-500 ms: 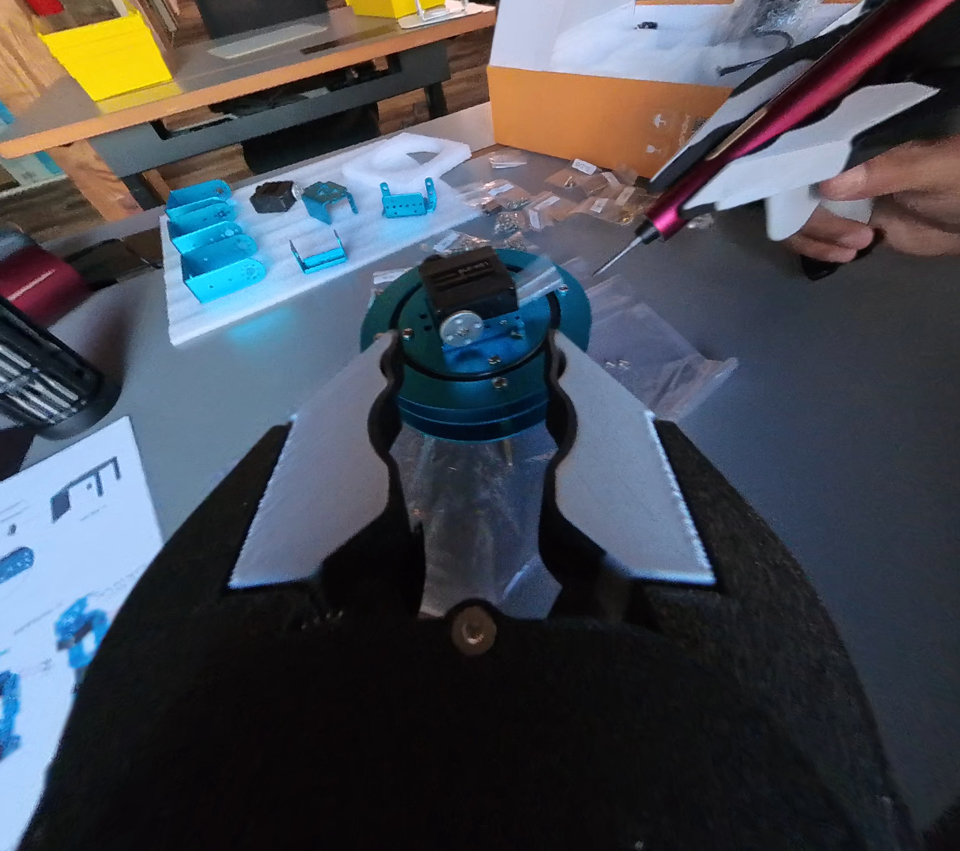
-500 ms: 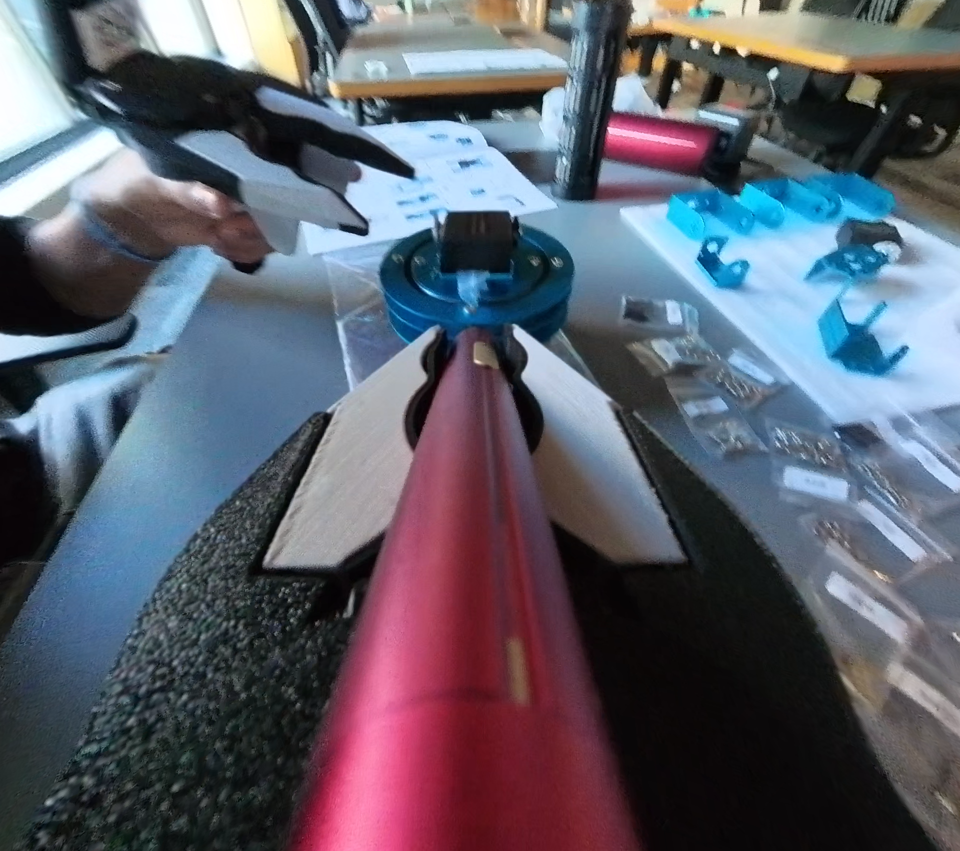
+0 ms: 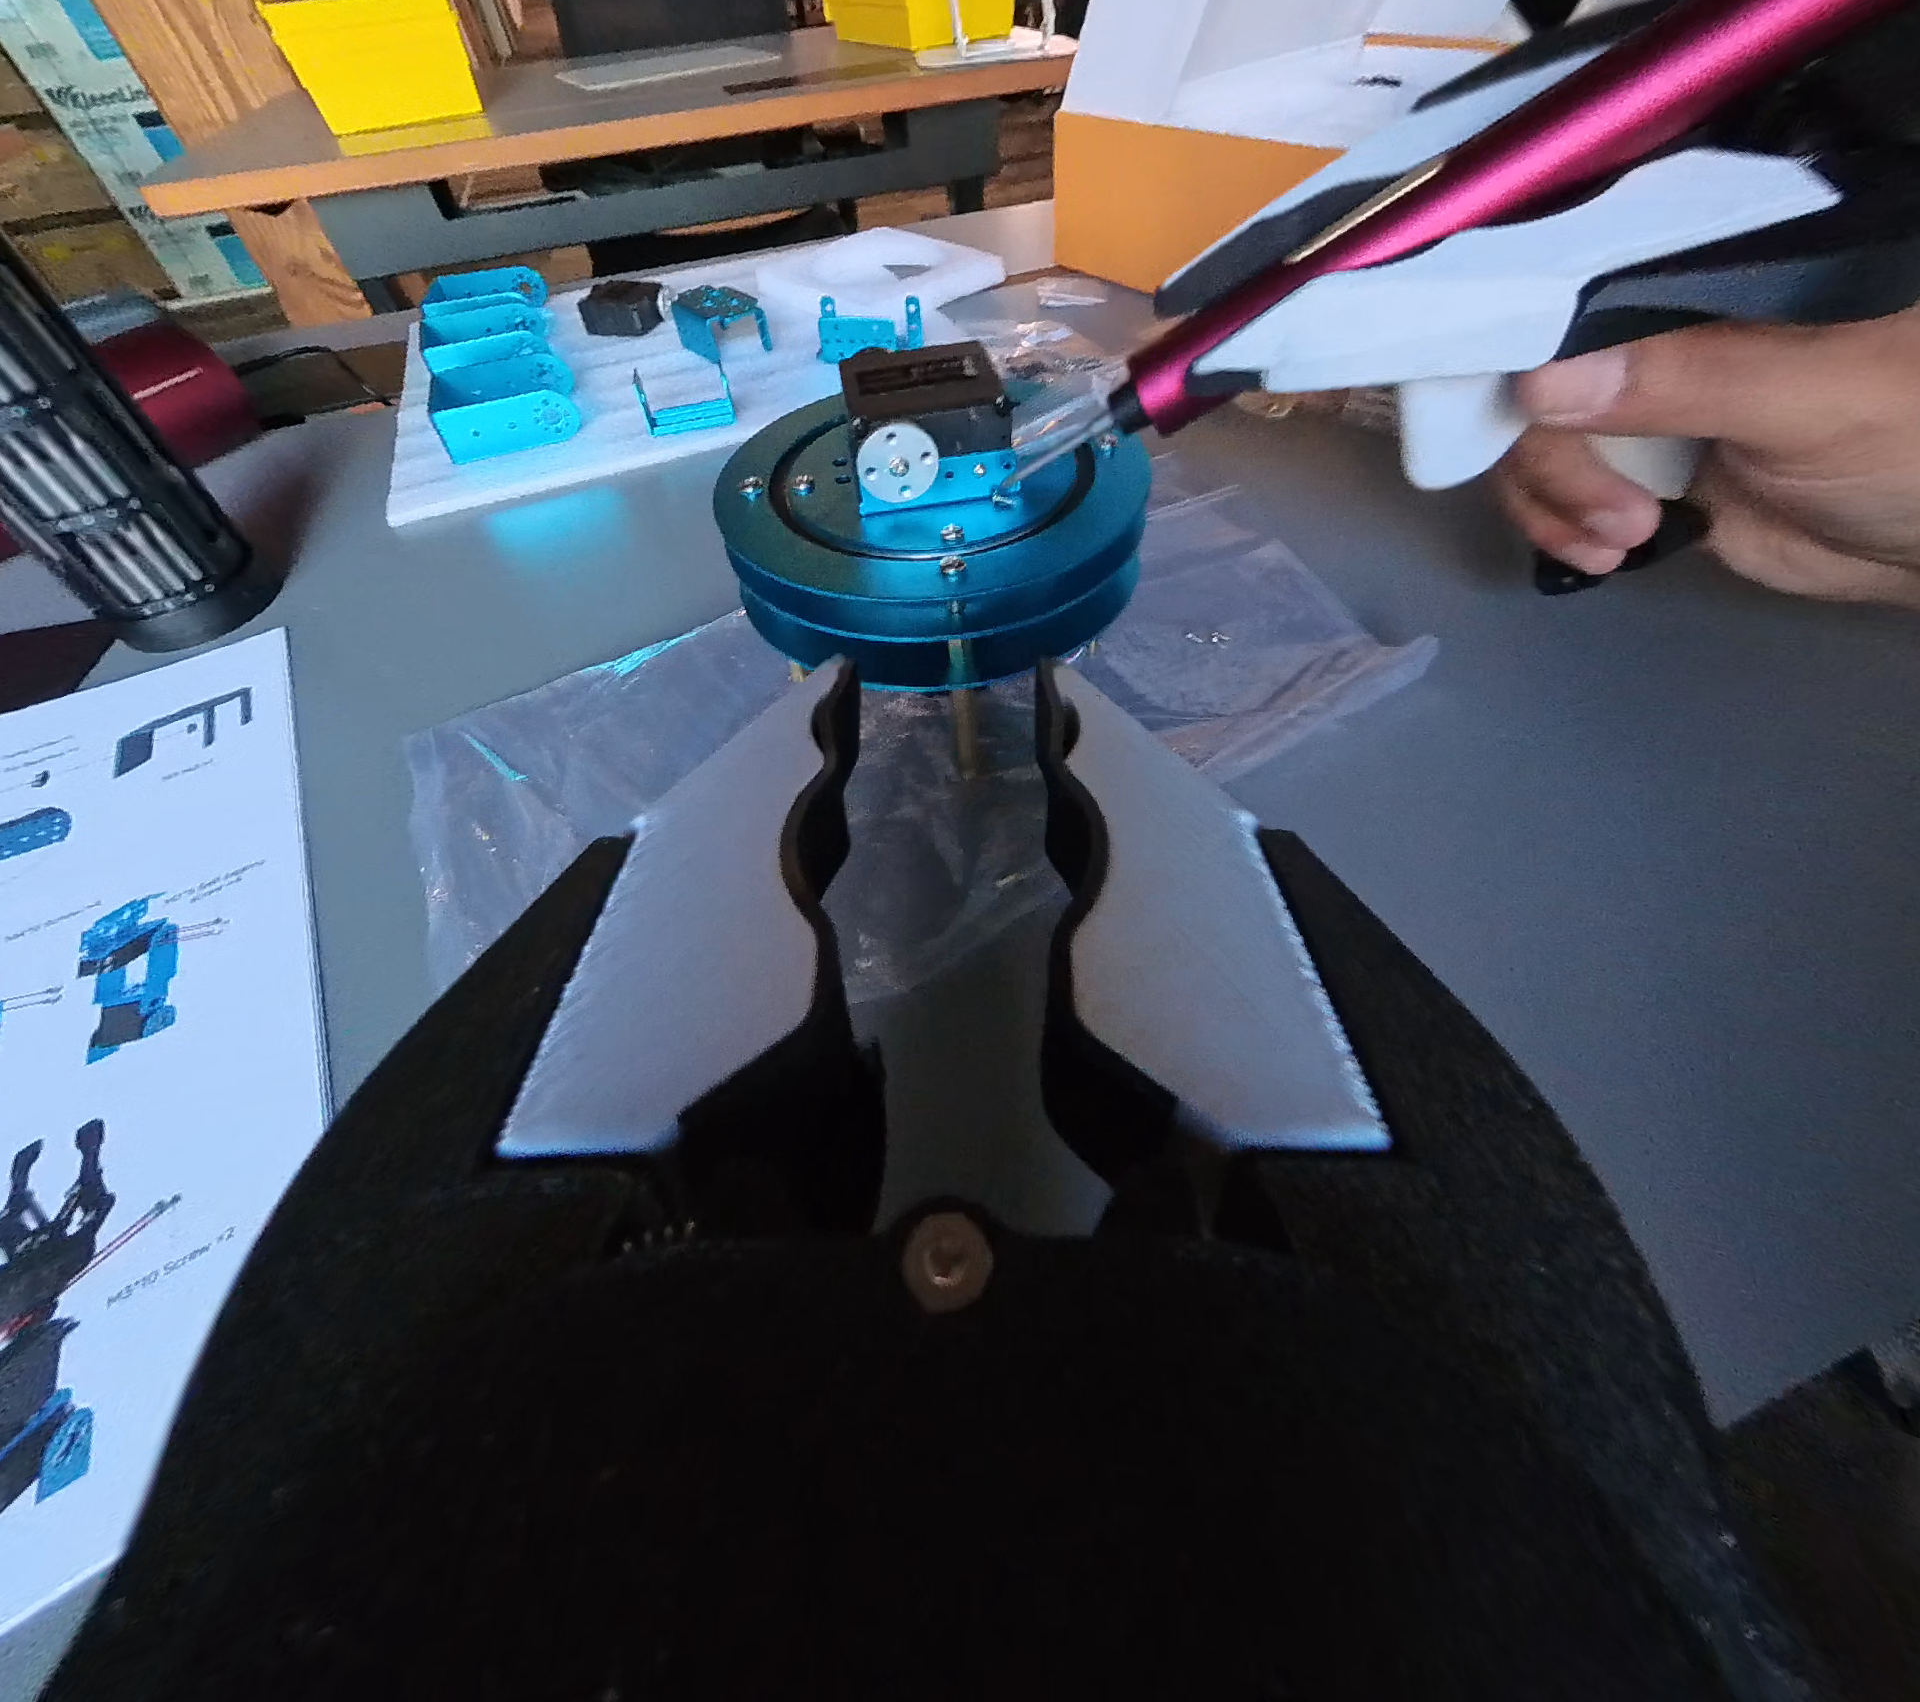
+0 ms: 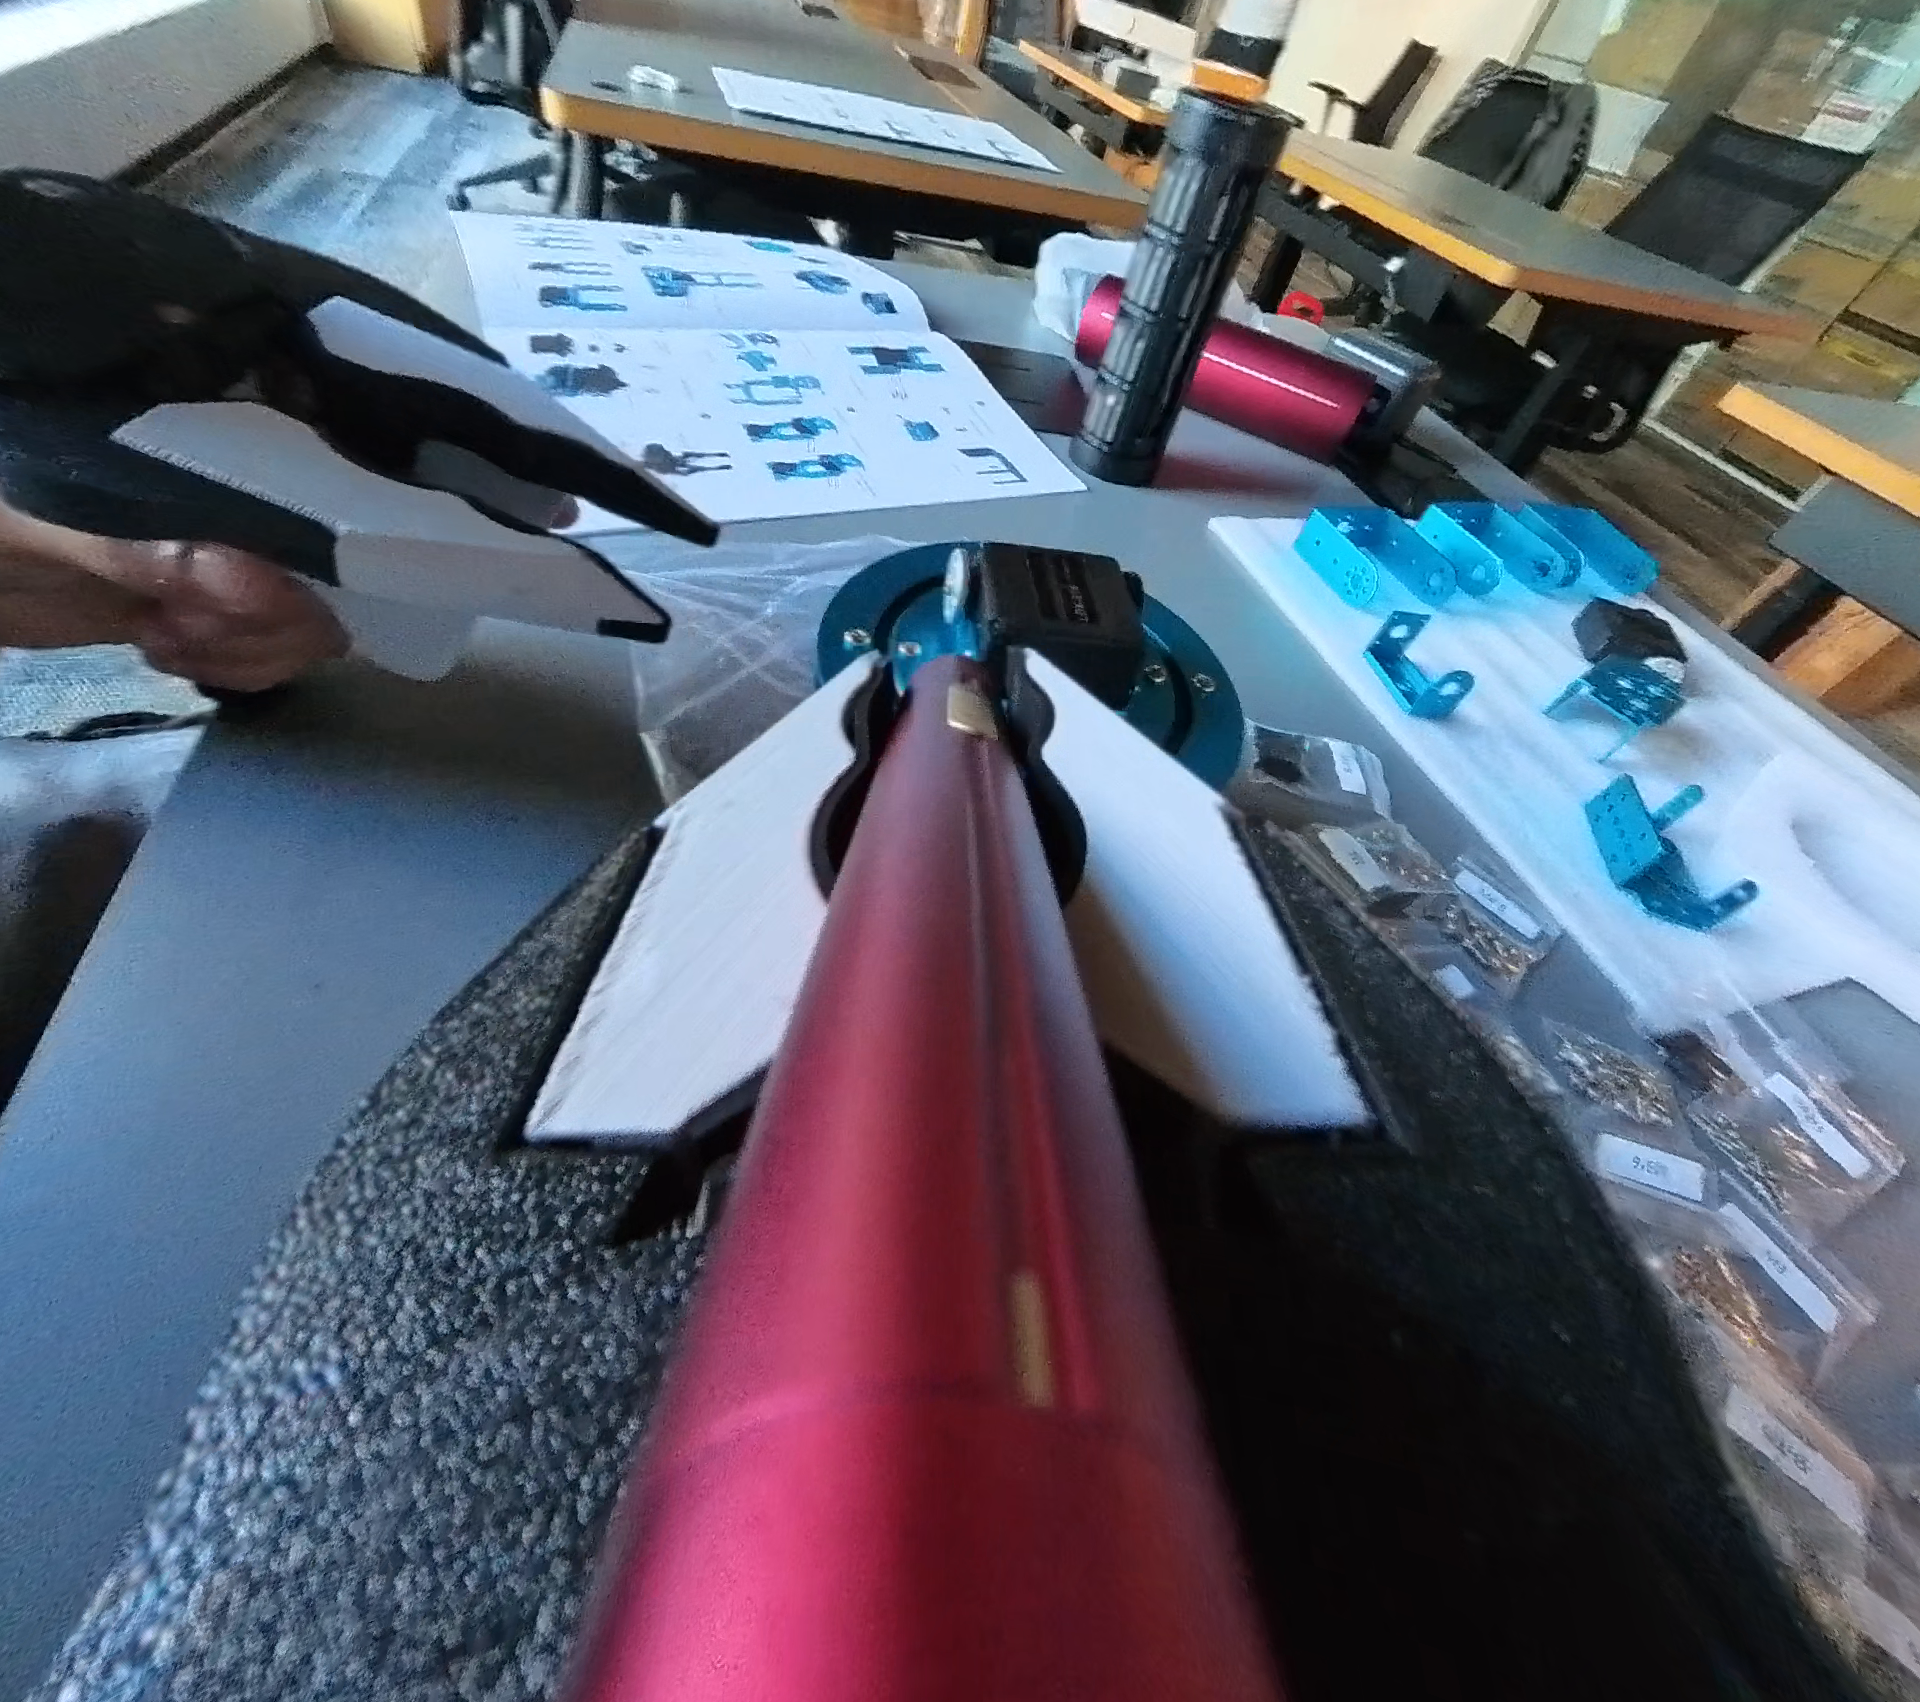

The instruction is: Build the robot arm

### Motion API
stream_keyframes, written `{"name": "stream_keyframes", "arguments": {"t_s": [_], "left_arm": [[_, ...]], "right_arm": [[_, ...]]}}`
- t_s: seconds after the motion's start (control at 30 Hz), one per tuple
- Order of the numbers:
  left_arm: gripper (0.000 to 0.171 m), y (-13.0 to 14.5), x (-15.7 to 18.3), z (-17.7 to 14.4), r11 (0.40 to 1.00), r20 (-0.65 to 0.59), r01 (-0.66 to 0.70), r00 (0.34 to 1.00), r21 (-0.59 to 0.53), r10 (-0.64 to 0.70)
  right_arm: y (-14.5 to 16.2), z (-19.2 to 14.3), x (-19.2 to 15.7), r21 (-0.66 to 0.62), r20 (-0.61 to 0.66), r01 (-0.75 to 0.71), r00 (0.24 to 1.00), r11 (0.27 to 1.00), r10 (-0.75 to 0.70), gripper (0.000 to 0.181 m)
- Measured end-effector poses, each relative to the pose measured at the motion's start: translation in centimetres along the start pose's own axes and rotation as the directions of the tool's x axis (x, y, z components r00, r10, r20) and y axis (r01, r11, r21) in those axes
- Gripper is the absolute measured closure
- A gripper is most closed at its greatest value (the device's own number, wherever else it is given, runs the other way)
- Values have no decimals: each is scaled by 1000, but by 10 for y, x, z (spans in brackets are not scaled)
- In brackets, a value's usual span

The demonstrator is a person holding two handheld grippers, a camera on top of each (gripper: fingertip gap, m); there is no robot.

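Claw on your right is clenched around the long crimson metal screwdriver, its bit on a screw of the round blue metal base carrying a black servo block. Your left claw is released, tips just short of the base rim, gripping nothing. That base looks rigid, fairly heavy and slick; its rim seems the safest hold. It sits on a crinkled clear plastic bag on the grey tabletop, beside an open instruction booklet and a white foam tray.

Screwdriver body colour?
Red-magenta screwdriver, gripped by the right gripper; clearest in right wrist view.
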State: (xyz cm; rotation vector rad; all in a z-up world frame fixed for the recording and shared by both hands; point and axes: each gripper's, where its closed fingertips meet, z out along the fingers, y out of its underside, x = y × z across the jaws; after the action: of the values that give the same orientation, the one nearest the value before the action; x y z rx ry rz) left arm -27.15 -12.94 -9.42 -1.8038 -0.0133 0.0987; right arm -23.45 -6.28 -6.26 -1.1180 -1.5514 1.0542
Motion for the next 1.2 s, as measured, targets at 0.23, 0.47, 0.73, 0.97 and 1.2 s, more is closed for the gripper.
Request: {"name": "stream_keyframes", "arguments": {"t_s": [0.23,0.47,0.73,0.97,1.2], "left_arm": [[139,0,6,2,998,-92,67,993,-7,-67],[139,-3,8,10,994,-111,105,988,-5,-105],[139,-9,-3,11,990,-129,138,982,17,-135],[145,-58,-3,-12,946,-390,273,901,175,-188],[146,-91,-30,-39,911,-301,88,953,403,41]], "right_arm": [[-3,-4,6,4,-30,-33,999,999,33,160],[3,-1,4,-33,-48,-29,998,999,27,160],[-17,-6,1,69,-51,-112,992,991,116,160],[-72,-13,-29,341,133,-349,937,873,323,160],[-95,-1,-40,394,387,-642,765,658,515,161]]}}
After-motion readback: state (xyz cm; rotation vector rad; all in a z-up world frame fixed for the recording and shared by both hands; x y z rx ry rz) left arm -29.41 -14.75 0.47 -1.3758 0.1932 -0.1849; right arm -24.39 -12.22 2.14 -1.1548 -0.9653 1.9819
